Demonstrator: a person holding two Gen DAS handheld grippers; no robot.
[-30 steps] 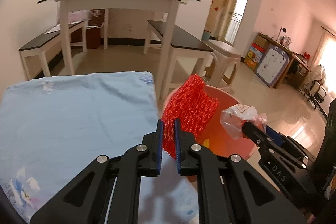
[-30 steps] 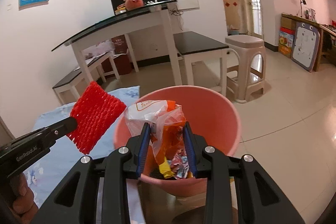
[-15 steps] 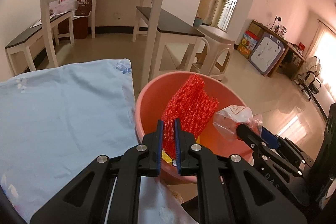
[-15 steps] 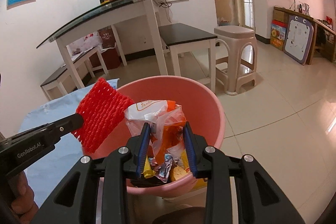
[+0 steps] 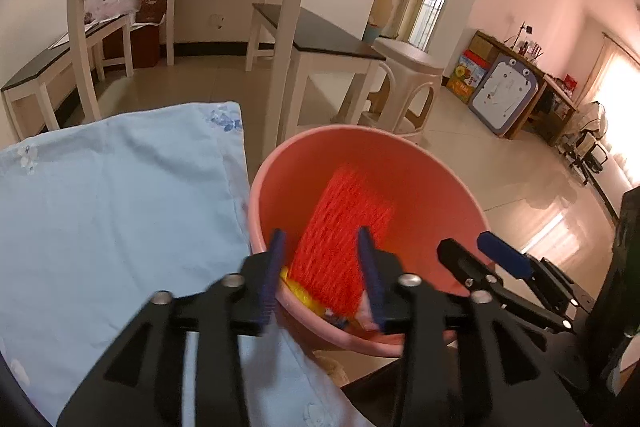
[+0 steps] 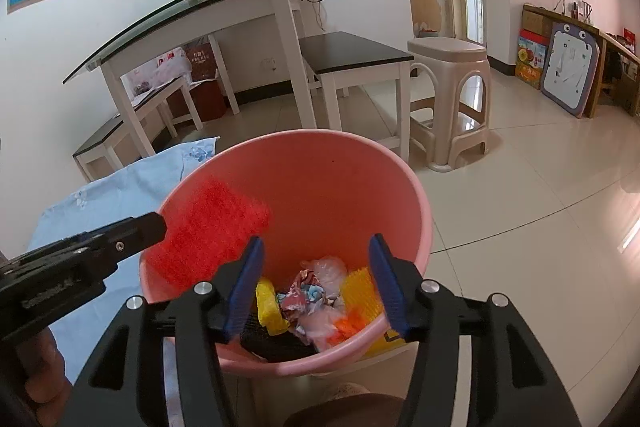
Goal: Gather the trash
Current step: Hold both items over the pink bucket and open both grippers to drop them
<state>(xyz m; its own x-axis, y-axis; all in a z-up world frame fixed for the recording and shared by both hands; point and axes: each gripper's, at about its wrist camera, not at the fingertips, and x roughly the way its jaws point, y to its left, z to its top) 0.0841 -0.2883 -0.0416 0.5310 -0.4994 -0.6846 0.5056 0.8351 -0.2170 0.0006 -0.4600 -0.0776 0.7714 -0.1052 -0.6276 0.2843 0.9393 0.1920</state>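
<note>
While blurred, red foam net (image 5: pixel 344 227) stands lengthwise, upper end tilted away, inside pink bucket (image 5: pixel 264 183)

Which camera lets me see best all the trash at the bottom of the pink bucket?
The right wrist view. It looks down into the round pink plastic bucket, showing the crumpled wrappers and yellow pieces at the bottom. In the left wrist view, the blurred red foam net and the left tool hide nearly all of it.

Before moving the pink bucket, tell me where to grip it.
Pinch the pink bucket at its near rim from above, one finger inside, one outside: its thin wall stands upright and the top is open. The open right gripper hangs over it.
</note>
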